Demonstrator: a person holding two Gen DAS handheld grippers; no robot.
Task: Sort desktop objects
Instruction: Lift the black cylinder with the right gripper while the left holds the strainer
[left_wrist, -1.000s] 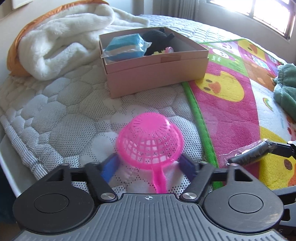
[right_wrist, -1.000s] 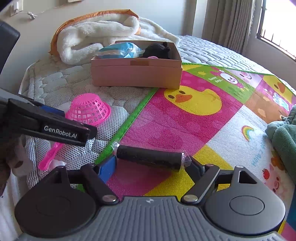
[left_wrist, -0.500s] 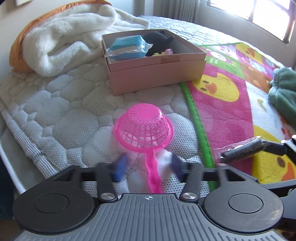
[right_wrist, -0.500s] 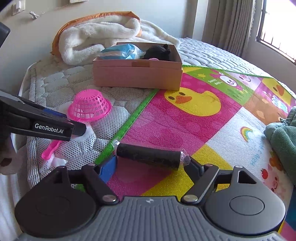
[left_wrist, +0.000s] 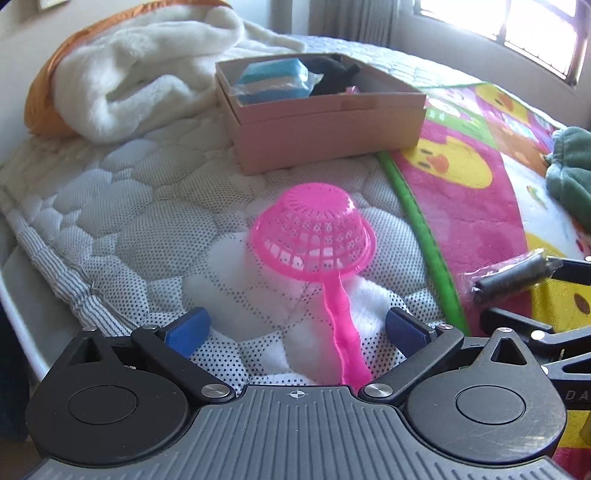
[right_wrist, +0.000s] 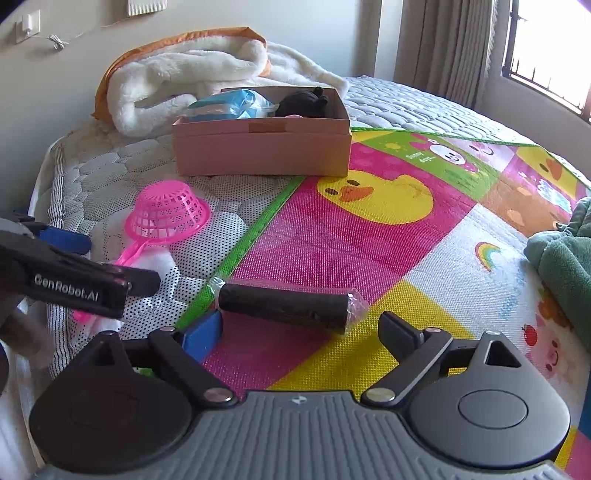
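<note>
A pink plastic strainer (left_wrist: 314, 232) lies upside down on the white quilt, its handle (left_wrist: 343, 328) running between the blue pads of my open left gripper (left_wrist: 295, 328). The pads do not touch it. The strainer also shows in the right wrist view (right_wrist: 166, 214). A black roll in clear wrap (right_wrist: 284, 306) lies on the colourful mat just ahead of my open right gripper (right_wrist: 299, 334); it also shows in the left wrist view (left_wrist: 513, 277). A pink cardboard box (left_wrist: 325, 125) holds a blue packet (left_wrist: 273, 79) and a black soft toy (left_wrist: 332, 72).
A white fleece blanket (left_wrist: 140, 70) is heaped behind the box. A green cloth (right_wrist: 565, 258) lies on the duck-pattern mat (right_wrist: 369, 229) at the right. The bed edge (left_wrist: 22, 317) runs along the left. Window and curtains are at the back right.
My left gripper has drawn back from the strainer's bowl to its handle and stands wide open. My right gripper has opened and let go of the black roll, which lies on the mat.
</note>
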